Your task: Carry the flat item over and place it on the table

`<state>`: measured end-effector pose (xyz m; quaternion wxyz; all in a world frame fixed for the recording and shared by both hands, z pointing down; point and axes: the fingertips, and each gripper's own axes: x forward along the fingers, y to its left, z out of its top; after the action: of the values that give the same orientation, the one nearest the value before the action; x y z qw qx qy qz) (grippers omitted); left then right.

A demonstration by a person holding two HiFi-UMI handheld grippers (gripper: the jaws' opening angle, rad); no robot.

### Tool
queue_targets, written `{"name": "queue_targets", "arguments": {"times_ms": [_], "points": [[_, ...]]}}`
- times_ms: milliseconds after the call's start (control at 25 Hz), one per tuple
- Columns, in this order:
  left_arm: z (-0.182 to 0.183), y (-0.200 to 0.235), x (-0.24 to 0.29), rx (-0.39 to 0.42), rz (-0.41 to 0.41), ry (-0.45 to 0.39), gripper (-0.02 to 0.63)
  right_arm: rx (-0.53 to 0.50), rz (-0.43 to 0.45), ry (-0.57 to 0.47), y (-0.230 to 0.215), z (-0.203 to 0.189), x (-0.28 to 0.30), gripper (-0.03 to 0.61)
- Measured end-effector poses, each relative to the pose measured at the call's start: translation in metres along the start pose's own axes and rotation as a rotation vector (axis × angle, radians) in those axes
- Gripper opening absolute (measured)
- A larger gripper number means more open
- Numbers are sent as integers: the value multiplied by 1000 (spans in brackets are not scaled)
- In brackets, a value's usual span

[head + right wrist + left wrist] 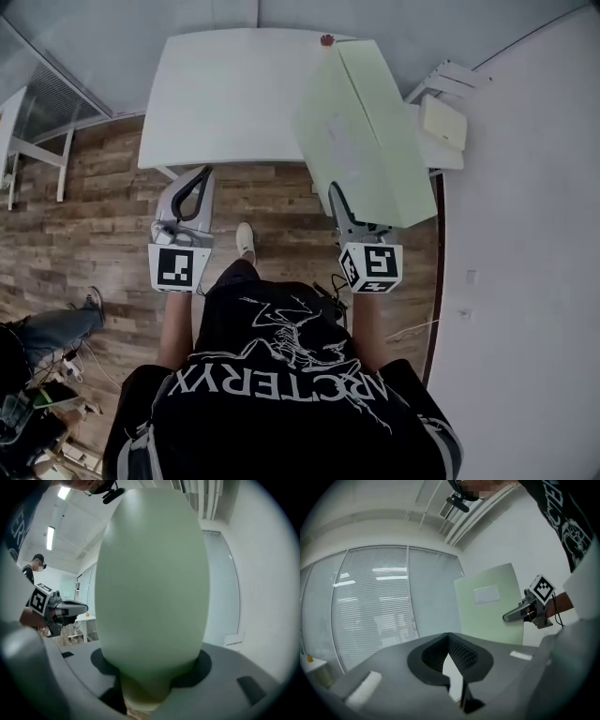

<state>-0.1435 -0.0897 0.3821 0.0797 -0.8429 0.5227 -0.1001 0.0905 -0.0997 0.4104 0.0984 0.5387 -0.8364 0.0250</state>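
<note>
The flat item is a large pale green board with a white label, held tilted on edge over the right end of the white table. My right gripper is shut on its near lower edge. In the right gripper view the flat item fills the middle and hides the jaws. My left gripper hangs above the wooden floor just short of the table's front edge, shut and holding nothing. In the left gripper view, past the left gripper, the flat item and the right gripper show.
A small red object sits at the table's far edge. A white shelf with a box stands beside the table, against the white wall. A white rack is at the left; a seated person's leg and cables lie lower left.
</note>
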Motion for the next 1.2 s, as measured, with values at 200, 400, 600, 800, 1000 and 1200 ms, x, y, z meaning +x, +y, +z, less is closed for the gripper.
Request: {"name": "queue_targets", "arguments": {"times_ms": [200, 400, 600, 800, 1000, 1200], "points": [[-8, 62, 44, -15, -41, 13, 11, 12, -50, -1, 3, 21, 69, 264], [-4, 84, 78, -64, -79, -16, 11, -3, -74, 13, 0, 31, 107, 264], [-4, 90, 102, -56, -69, -7, 11, 9, -85, 7, -15, 35, 130, 264], [0, 82, 117, -74, -37, -13, 9, -5, -69, 15, -33, 30, 146, 264], [-1, 75, 130, -70, -21, -3, 9, 17, -72, 34, -54, 9, 167, 264], [-6, 75, 126, -71, 32, 33, 9, 27, -51, 59, -64, -27, 191, 264]]}}
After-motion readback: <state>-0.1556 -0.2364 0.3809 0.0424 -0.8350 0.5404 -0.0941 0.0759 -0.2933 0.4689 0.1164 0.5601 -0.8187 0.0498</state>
